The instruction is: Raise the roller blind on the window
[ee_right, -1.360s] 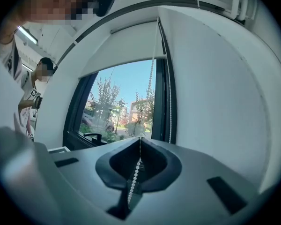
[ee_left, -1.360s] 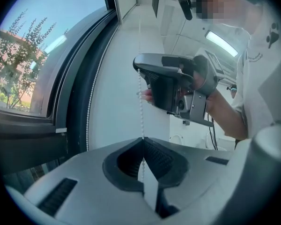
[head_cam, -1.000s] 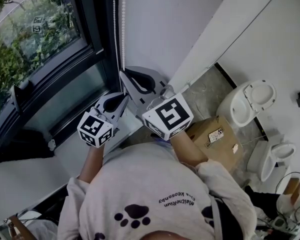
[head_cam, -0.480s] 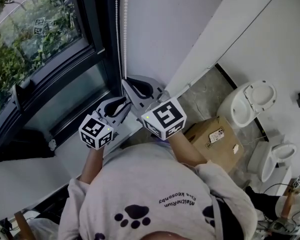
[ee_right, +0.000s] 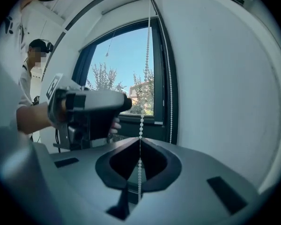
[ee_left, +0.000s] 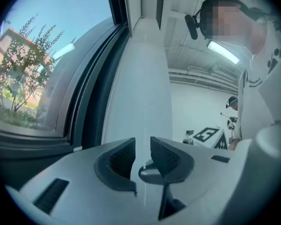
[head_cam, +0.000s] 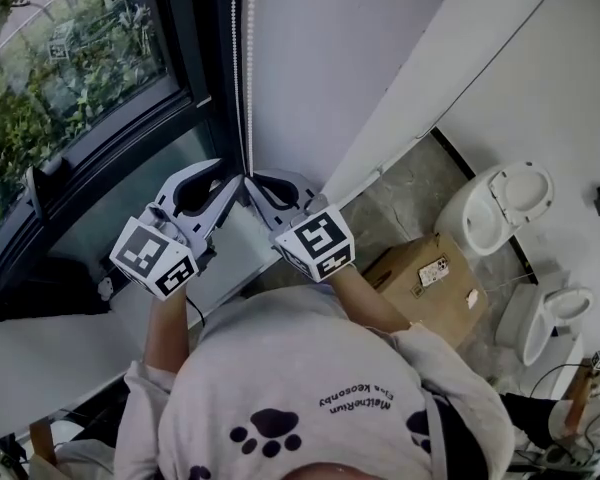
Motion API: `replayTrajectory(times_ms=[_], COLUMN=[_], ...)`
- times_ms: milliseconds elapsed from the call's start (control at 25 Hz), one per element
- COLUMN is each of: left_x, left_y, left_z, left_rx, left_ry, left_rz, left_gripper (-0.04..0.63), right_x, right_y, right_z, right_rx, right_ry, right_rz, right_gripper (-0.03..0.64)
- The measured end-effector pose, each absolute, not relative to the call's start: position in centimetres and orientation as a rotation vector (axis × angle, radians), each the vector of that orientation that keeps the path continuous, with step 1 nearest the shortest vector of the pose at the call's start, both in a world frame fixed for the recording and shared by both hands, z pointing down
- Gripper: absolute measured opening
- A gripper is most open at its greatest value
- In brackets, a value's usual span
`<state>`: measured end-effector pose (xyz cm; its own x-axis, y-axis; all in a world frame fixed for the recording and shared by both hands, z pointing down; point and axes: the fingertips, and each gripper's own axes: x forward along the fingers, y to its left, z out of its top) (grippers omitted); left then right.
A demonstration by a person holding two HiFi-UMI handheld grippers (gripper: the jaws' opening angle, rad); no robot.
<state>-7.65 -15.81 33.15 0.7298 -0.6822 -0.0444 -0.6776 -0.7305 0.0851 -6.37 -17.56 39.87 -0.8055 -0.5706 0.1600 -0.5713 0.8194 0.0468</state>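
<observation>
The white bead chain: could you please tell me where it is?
In the head view, the white bead chain hangs beside the dark window frame, left of the white wall, one strand pinched in the right gripper.

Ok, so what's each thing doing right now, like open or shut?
Left gripper: open, fingers just spread, nothing clearly between them.
Right gripper: shut on the bead chain.
Toilet lid: up.
Cardboard box: closed, phone lying on top.

Dark-framed window, white wall, toilet, cardboard box
</observation>
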Motion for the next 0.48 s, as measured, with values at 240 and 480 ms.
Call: replayTrajectory(times_ms=[240,480], left_x=[-5.7,-5.3], left_y=[-16.4,-17.2], left_z=[30.3,28.2], left_rx=[2.962,2.993], left_ry=[-1.106,-1.126], left_rz=[-0.093,-0.136], left_gripper=[0.095,0.063], right_x=[-6.8,-7.8], right_y=[-16.9,-16.2], right_z=[42.8,42.8], right_rx=[0.866,0.841], right_ry=[-2.794,-2.82], right_rz=[0.037,0.031], right_gripper=[0.009,0.009])
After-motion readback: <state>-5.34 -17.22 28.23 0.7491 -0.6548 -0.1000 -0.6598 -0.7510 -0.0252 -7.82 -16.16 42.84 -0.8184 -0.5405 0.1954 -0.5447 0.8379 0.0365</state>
